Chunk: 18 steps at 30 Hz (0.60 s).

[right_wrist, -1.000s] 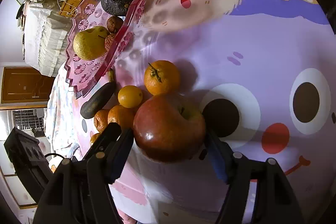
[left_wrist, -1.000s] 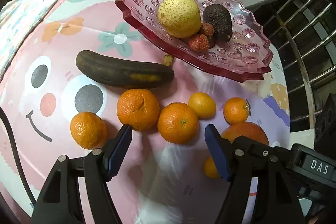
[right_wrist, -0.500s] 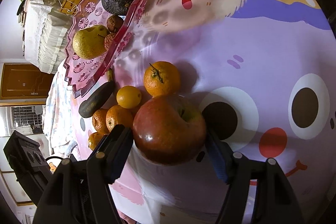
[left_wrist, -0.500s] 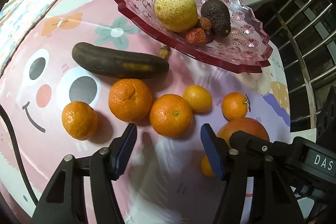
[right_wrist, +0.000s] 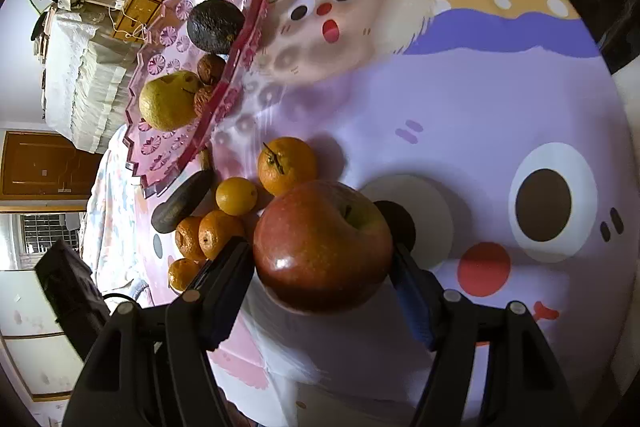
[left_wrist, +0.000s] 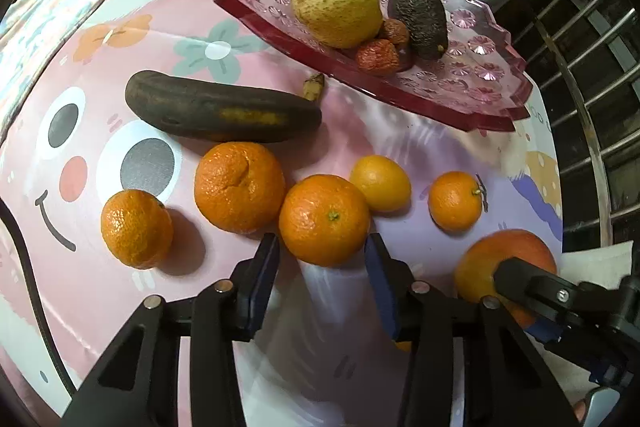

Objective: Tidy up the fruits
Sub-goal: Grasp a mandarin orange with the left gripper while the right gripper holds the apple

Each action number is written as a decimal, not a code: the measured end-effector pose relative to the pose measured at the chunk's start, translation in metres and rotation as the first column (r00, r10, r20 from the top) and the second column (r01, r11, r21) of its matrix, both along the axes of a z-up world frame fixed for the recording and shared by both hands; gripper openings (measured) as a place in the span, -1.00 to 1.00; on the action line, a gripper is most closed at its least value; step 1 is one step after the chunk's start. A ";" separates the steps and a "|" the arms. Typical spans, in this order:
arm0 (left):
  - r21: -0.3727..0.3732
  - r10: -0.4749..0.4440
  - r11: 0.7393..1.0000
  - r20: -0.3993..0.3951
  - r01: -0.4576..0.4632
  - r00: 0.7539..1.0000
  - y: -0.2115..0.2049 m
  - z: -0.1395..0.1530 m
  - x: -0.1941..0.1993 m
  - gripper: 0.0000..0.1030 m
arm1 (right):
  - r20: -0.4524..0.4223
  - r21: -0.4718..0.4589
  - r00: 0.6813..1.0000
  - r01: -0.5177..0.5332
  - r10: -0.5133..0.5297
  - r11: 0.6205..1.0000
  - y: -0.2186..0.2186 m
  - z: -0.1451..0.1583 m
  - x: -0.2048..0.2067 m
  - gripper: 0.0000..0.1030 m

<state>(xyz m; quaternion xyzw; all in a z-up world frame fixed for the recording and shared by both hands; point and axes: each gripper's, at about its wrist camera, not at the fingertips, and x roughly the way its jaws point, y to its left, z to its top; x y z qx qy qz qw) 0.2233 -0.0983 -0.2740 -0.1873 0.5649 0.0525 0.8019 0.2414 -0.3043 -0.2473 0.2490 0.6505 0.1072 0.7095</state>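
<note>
Left tool (left_wrist: 322,259) narrowed round orange (left_wrist: 324,219) (closing), right tool (right_wrist: 322,269) gripping apple (right_wrist: 323,245), pear (left_wrist: 337,3) in dish (left_wrist: 472,87)

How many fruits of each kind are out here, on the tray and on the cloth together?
Oranges or tangerines: 5, for example
Apple: 1
Banana, blackened: 1
Pear: 1
Avocado: 1
Small wrinkled red fruits: 2
Total: 11
</note>
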 end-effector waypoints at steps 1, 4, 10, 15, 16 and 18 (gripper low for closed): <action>-0.001 0.000 1.000 0.004 0.000 1.000 0.000 0.000 0.001 -0.16 | 0.007 0.000 1.000 0.003 -0.003 1.000 -0.001 0.002 -0.001 0.34; 0.007 -0.009 1.000 0.013 0.009 1.000 -0.001 -0.002 0.006 -0.16 | 0.018 -0.002 1.000 0.006 -0.006 1.000 -0.002 0.006 -0.002 0.34; -0.003 -0.012 1.000 0.032 0.012 0.999 0.000 -0.002 0.008 -0.21 | 0.031 -0.006 0.999 0.009 -0.008 1.000 -0.003 0.010 -0.005 0.34; -0.015 -0.023 1.000 0.036 0.024 0.999 0.004 0.000 0.006 -0.25 | 0.052 -0.013 0.999 0.014 -0.013 1.000 -0.003 0.016 -0.006 0.34; -0.017 -0.026 1.000 0.039 0.026 0.999 0.004 0.001 0.005 -0.25 | 0.058 -0.015 0.998 0.015 -0.014 1.000 -0.003 0.018 -0.005 0.34; -0.007 -0.041 0.999 0.054 0.041 0.998 0.005 0.007 0.001 -0.25 | 0.073 -0.022 0.997 0.018 -0.017 1.000 -0.002 0.023 -0.004 0.34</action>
